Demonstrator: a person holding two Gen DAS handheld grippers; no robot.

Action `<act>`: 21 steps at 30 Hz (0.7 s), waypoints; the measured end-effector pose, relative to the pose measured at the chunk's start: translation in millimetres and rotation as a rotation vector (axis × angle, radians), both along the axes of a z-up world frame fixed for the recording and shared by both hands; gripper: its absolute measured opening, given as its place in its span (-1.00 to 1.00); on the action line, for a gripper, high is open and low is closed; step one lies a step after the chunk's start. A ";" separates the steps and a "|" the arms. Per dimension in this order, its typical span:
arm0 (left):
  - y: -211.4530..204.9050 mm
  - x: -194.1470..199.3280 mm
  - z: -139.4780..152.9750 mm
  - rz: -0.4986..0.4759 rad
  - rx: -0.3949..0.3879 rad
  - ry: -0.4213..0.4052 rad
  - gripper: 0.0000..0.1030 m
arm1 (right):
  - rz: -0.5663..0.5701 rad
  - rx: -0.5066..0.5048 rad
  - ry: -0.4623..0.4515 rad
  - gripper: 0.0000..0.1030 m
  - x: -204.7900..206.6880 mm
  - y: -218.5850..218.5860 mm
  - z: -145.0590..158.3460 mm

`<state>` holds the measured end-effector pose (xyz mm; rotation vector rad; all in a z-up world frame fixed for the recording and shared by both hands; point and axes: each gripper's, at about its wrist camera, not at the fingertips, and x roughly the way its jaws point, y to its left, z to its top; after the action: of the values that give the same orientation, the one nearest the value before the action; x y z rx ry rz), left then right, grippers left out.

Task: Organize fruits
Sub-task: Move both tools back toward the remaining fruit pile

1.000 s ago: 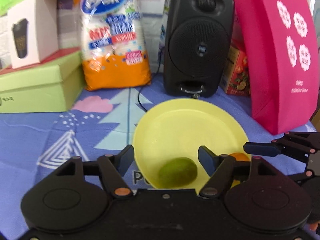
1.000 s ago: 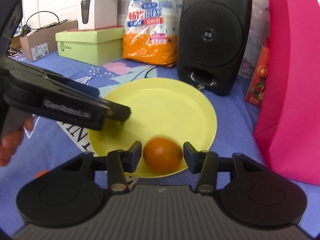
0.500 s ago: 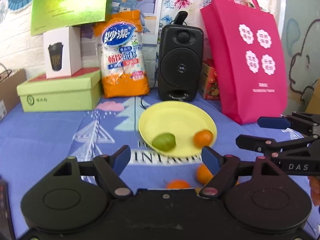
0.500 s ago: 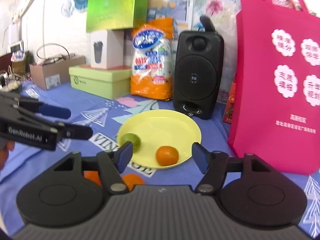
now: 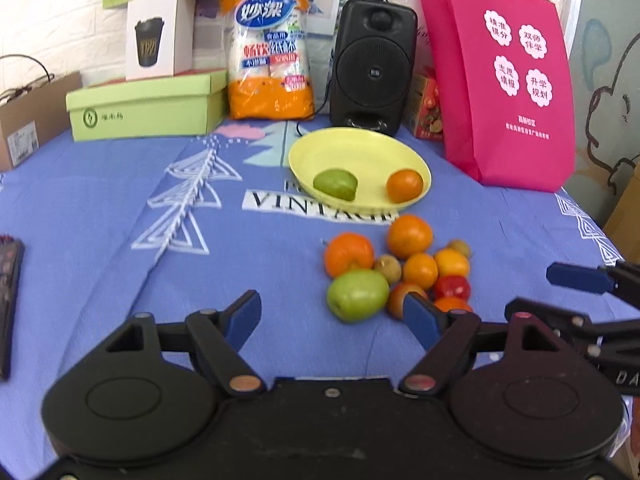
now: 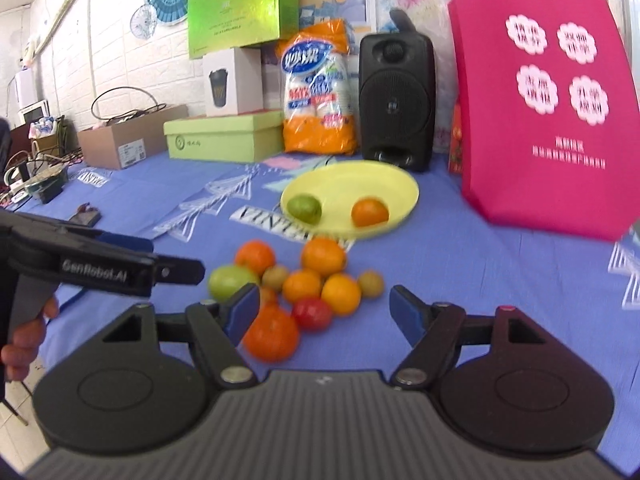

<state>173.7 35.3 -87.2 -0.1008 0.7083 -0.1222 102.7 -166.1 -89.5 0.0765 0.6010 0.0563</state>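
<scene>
- Yellow plate [image 5: 360, 152], near the tablecloth's far edge: holds a lime [image 5: 335, 185] and an orange [image 5: 404, 186].
- Fruit pile [image 5: 396, 272], nearer: awaiting transfer.
- Left gripper [image 5: 332, 316] and right gripper [image 6: 324, 308]: both wide, empty.
- Next, probably: close on one piled fruit.

Blue patterned cloth-covered table [image 5: 120, 184], cluttered along back edge.
Carrying round yellow plastic plate [image 5: 360, 148], loose pile of mixed fruit [image 5: 396, 272] near it, black speaker [image 5: 372, 64], pink tote bag [image 5: 508, 80], light green cardboard box [image 5: 144, 108], orange-white packet [image 5: 268, 52].
</scene>
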 end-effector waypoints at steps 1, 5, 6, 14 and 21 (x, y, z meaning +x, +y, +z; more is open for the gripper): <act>-1.3 -2.6 -1.6 -0.003 0.007 -0.001 0.53 | 0.005 0.002 0.010 0.38 -3.4 0.0 -2.9; -8.4 -11.0 -6.1 -0.031 0.031 -0.013 0.53 | 0.012 0.006 0.035 0.38 -12.3 0.0 -8.9; -9.8 -11.5 -7.1 -0.036 0.031 -0.013 0.52 | 0.019 0.006 0.038 0.39 -13.9 0.6 -10.0; -8.8 6.8 -14.6 -0.050 0.020 0.004 0.23 | 0.092 -0.028 0.061 0.38 -10.3 14.6 -16.7; -11.0 28.1 -27.5 -0.050 0.002 0.037 0.16 | 0.103 -0.024 0.077 0.38 -5.3 18.2 -23.1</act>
<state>201.8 24.3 -114.7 -0.0832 0.7476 -0.1677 97.4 -147.8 -112.6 0.0247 0.6824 0.1469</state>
